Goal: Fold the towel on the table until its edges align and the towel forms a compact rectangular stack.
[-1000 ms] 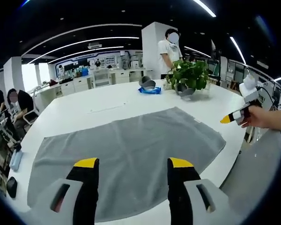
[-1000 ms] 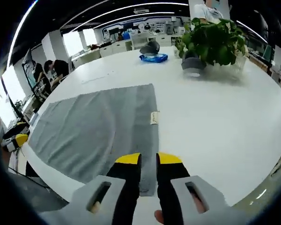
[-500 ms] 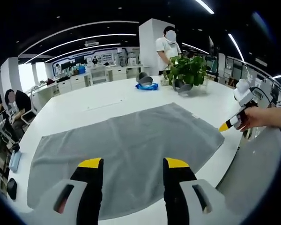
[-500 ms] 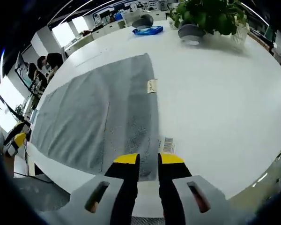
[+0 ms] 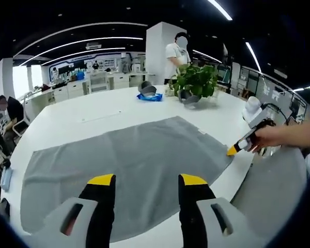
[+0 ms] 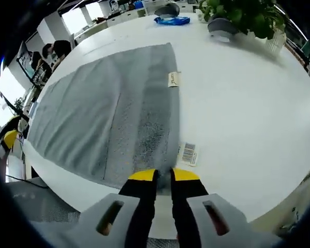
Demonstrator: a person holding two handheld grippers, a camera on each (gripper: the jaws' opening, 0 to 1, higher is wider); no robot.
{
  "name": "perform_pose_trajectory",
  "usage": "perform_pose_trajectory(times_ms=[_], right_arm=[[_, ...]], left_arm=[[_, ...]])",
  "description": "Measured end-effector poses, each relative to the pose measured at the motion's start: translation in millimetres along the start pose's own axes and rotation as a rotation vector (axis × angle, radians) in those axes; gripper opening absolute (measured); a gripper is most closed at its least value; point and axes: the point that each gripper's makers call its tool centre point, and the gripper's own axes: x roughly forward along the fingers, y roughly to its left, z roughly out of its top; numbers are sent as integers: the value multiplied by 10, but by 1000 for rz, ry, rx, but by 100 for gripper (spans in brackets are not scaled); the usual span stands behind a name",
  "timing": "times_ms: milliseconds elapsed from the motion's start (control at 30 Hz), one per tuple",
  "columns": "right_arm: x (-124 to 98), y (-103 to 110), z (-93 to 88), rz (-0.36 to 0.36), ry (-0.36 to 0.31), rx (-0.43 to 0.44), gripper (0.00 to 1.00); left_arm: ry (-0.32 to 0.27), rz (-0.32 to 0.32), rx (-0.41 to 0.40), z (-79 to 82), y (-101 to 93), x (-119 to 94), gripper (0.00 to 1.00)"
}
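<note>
One grey towel [image 5: 129,165] spread flat on white table [image 5: 93,111]. My left gripper [image 5: 144,181] hovers released above near edge. My right gripper [image 6: 164,174] near-clenched at towel's near right corner; grasp: cannot tell.

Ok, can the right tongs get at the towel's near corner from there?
Probably yes: the right tongs sit right at the grey towel corner by the table edge, nothing between.

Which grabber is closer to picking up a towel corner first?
Probably the right gripper. Its nearly closed tips sit right at the near corner of the grey towel. The left gripper is open and hovers over the towel's middle, away from any corner.
</note>
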Motion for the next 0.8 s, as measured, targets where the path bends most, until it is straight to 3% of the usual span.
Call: perform_pose_trajectory(times_ms=[233,400,667,800], right_arm=[[3,-66,1,9,-20,39,4],[-3,-57,-2,13,-18,42,3],[5,-49,-4,-20,-2,-64,2],[9,-60,-4,-26,4,-89,1]], left_arm=[[-51,-81,23,435,-269,157,50],[-75,-99,59,802,-367,367,49],[-111,-149,83,1348,-632,921,49],[-126,-177,100,1531,-799,1233,49]])
